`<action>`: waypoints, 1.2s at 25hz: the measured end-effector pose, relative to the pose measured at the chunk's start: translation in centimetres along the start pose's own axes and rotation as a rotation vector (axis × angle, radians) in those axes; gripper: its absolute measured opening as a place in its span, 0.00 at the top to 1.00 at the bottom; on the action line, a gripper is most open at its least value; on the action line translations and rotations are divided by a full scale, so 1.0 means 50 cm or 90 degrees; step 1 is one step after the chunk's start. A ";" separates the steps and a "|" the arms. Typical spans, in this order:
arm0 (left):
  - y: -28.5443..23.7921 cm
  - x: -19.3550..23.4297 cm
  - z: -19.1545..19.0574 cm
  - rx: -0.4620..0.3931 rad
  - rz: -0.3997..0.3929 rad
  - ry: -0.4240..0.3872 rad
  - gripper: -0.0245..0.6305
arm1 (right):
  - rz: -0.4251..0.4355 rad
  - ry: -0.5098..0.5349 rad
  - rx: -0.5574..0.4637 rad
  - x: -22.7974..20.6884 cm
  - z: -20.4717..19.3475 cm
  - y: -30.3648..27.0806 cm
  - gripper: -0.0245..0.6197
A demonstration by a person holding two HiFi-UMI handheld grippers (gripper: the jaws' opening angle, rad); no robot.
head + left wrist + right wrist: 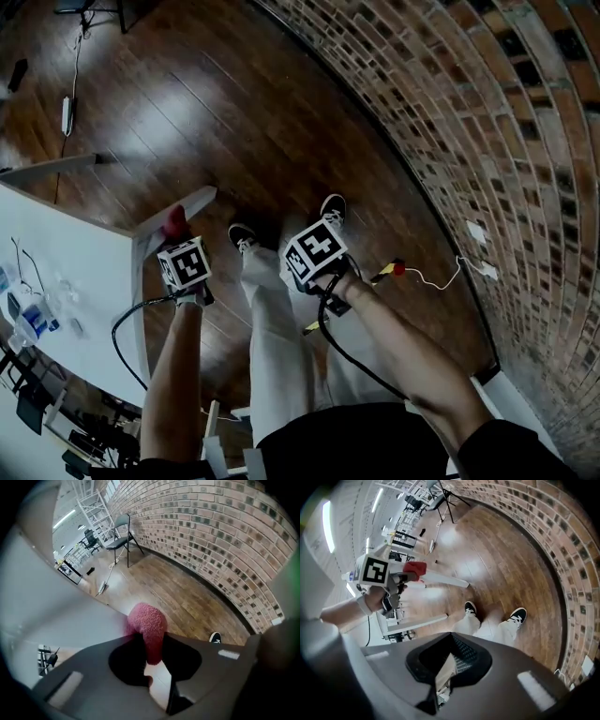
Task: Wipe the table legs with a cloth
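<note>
A fuzzy pink cloth (148, 629) is pinched between the jaws of my left gripper (146, 649). In the head view the cloth (174, 221) hangs just beyond the left gripper (179, 238), right at the white table leg's floor bar (197, 201); whether it touches the bar I cannot tell. The right gripper view shows the cloth (415, 568) beside that bar (443, 579), below the left gripper's marker cube (375, 570). My right gripper (448, 658) is shut with nothing in it. In the head view it (317, 249) hovers over the person's legs, to the right of the table leg.
The white tabletop (66, 253) with small items fills the left. The person's shoes (332, 207) stand on the wooden floor. A curved brick wall (487, 122) runs along the right. A cord with a red end (397, 269) lies on the floor. A folding chair (119, 534) stands far off.
</note>
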State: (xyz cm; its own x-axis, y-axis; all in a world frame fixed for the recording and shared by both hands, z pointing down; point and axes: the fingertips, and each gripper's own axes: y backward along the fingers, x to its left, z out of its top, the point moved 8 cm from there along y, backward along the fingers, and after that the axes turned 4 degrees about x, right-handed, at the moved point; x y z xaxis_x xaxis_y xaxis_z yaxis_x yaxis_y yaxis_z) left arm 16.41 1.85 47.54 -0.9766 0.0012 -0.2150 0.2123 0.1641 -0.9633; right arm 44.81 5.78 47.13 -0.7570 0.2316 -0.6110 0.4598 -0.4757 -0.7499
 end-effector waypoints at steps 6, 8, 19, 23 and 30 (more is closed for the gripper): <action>-0.095 -0.018 0.002 0.007 -0.004 0.011 0.88 | 0.003 0.014 0.023 -0.034 0.046 -0.075 0.97; -0.127 -0.027 0.001 0.014 -0.008 0.012 0.88 | 0.009 0.020 0.021 -0.040 0.063 -0.094 0.97; -0.280 -0.050 -0.027 0.030 -0.023 0.025 0.88 | 0.026 0.048 0.040 -0.069 0.145 -0.221 0.97; -0.330 -0.056 -0.043 0.053 -0.025 0.030 0.88 | 0.010 0.065 0.060 -0.092 0.164 -0.260 0.97; -0.420 -0.074 -0.047 0.058 -0.043 0.029 0.88 | 0.013 0.050 0.060 -0.129 0.189 -0.302 0.97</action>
State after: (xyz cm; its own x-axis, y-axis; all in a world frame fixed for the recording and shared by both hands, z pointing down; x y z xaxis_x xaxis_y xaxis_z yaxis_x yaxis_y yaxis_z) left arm 15.48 0.71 68.93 -0.9888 0.0383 -0.1440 0.1465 0.0745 -0.9864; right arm 38.38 3.45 64.77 -0.7079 0.2853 -0.6461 0.4258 -0.5575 -0.7127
